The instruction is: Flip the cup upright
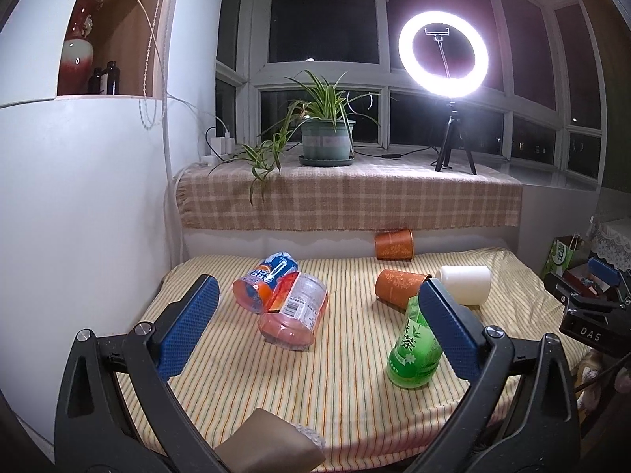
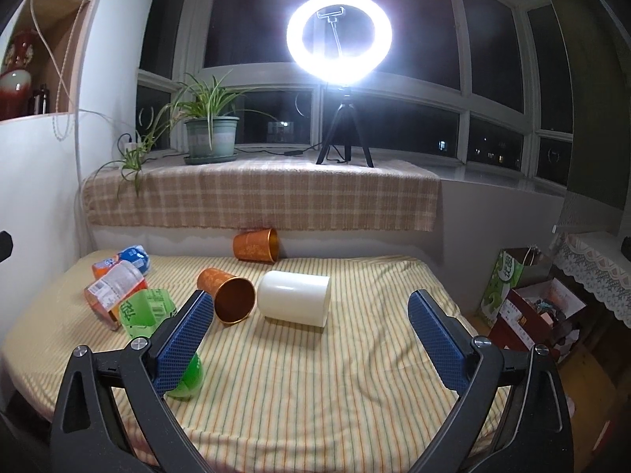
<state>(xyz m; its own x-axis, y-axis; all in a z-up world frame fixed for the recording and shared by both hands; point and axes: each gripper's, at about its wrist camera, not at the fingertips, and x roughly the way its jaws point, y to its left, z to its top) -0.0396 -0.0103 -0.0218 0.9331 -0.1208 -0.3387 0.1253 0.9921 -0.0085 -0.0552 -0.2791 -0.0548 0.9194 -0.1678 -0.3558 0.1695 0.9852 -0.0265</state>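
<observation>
Centre-frame in your right wrist view, the white cup is lying sideways just beside the orange cup, and you're hovering both right gripper and left gripper spread empty, so try squaring up across its wall.

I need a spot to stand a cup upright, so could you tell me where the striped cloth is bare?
Bare: the near right cloth, in front of the white cup. Crowded: the left, with green bottle, pink-labelled bottle and near orange cup.

Open right tongs face the toppled white cup.
</observation>
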